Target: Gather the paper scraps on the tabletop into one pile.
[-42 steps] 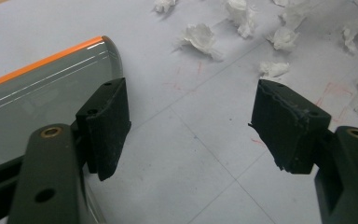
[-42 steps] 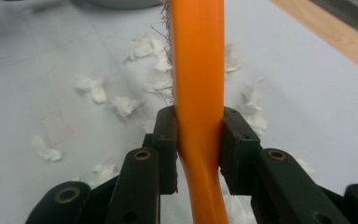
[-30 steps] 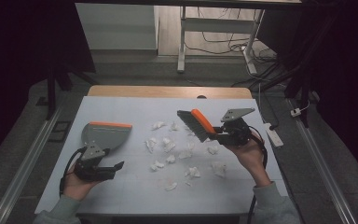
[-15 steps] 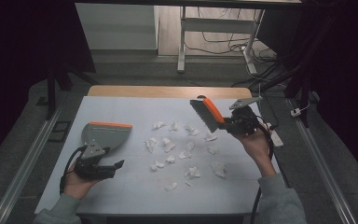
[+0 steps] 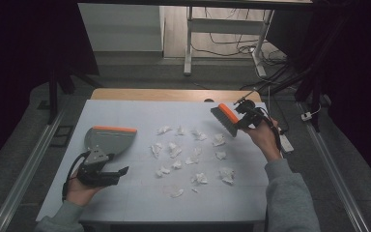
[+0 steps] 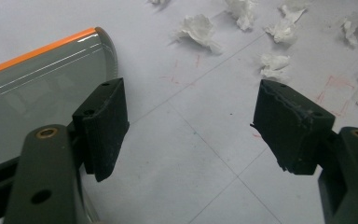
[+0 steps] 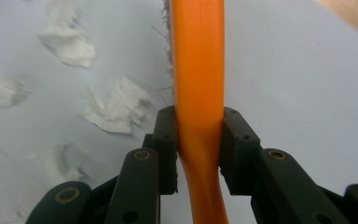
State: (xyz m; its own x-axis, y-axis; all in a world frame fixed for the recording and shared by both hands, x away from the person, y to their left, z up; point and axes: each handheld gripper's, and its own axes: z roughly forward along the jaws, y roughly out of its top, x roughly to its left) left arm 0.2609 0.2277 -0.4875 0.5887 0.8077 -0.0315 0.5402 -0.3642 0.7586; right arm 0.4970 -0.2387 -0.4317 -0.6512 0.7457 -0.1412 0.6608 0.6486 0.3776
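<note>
- High view: right gripper, jaws clamped on the brush, had swung from above the paper scraps to beyond them, ready to sweep.
- Left gripper, jaws apart, waited beside the dustpan, left of scraps.

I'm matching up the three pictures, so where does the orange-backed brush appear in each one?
High view: the brush is at upper right, held above the far right end of the paper scraps.
Left gripper view: the brush is not in it; the grey dustpan lies at left.
Right gripper view: the brush's orange back runs up the centre, clamped in the right hand-held gripper.
Shared landmark: the white paper scraps.
</note>
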